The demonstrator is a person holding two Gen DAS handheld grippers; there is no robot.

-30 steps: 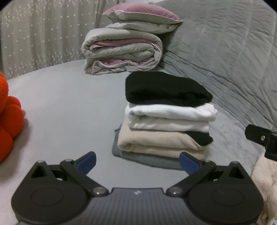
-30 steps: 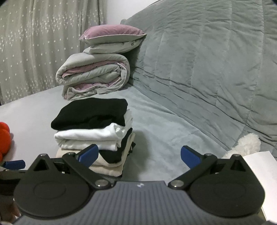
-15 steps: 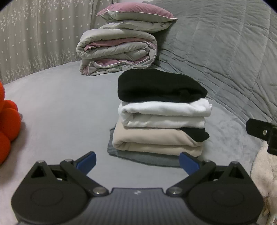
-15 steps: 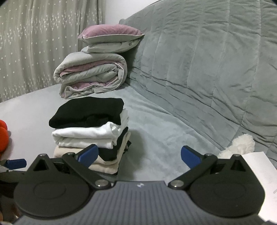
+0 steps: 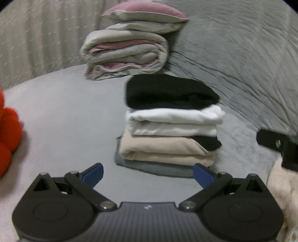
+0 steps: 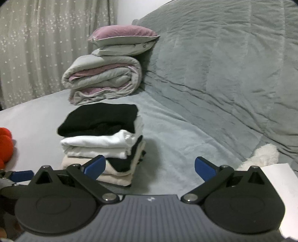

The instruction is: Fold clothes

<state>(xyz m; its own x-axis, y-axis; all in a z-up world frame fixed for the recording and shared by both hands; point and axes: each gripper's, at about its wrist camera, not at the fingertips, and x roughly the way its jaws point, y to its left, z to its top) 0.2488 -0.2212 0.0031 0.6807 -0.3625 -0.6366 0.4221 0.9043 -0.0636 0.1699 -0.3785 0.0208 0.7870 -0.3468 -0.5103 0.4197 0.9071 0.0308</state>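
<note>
A stack of folded clothes sits on the grey bed: a black garment on top, then white, beige and grey at the bottom. It also shows in the right wrist view. My left gripper is open and empty, just in front of the stack. My right gripper is open and empty, to the right of the stack. Part of the right gripper shows at the right edge of the left wrist view.
A rolled grey and pink duvet with a pillow on top lies behind the stack. A padded grey headboard rises on the right. An orange plush toy lies left. A white fluffy item and white paper lie right.
Both grippers have drifted slightly, so the stack has shifted a little in both views. Both stay open and empty. The stack itself has not changed.
</note>
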